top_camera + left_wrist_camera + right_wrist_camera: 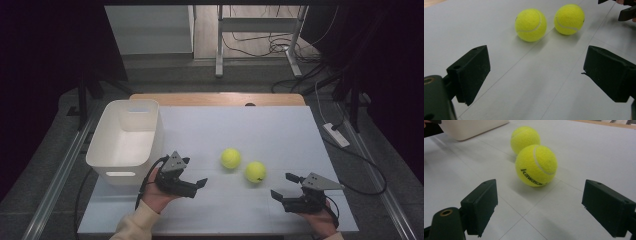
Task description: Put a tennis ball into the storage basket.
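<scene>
Yellow felt tennis balls sit near the middle of the desk (280,125), the left ball (230,158) just beside the right ball (255,171), with a white bin (125,142) off to the left. Being round on a smooth surface, either ball would likely roll away if a jaw nudged it off-centre, and a knock to one could bump its neighbour. The left gripper (192,186) and right gripper (287,186) both stand spread wide, holding and touching nothing, each aimed toward the balls.
</scene>
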Demonstrator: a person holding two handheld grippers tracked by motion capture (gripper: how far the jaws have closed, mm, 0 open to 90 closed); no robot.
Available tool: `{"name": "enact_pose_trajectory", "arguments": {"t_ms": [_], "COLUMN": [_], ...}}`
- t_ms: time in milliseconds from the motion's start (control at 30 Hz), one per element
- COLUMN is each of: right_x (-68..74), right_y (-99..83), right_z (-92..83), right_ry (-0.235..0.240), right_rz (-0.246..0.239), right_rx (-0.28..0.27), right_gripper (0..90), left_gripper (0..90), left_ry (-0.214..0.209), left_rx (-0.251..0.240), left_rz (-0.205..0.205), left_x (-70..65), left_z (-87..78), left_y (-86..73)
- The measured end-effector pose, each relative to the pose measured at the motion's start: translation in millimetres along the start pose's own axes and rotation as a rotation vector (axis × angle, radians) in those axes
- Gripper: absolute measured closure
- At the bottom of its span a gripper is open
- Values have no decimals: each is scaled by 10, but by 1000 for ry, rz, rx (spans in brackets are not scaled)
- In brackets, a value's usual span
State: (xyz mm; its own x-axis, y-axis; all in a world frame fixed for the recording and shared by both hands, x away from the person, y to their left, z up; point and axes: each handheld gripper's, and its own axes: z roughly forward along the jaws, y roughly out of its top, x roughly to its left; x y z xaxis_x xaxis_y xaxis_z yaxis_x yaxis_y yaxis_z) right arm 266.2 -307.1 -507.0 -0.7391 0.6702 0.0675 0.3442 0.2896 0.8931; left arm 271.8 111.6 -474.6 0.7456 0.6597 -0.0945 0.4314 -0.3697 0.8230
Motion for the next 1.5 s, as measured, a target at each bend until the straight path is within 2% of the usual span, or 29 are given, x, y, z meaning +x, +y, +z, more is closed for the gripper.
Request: {"name": "enact_pose_trajectory", "arguments": {"t_ms": [1500], "right_x": [-8], "right_y": [6], "right_z": [9], "right_ry": [5], "right_rz": [-6], "right_rx": [-5], "right_gripper": [135], "left_gripper": [82], "left_ry": [-38], "left_rx": [16], "left_rz": [20], "left_x": [0], "left_z": [272], "left_y": [254]}}
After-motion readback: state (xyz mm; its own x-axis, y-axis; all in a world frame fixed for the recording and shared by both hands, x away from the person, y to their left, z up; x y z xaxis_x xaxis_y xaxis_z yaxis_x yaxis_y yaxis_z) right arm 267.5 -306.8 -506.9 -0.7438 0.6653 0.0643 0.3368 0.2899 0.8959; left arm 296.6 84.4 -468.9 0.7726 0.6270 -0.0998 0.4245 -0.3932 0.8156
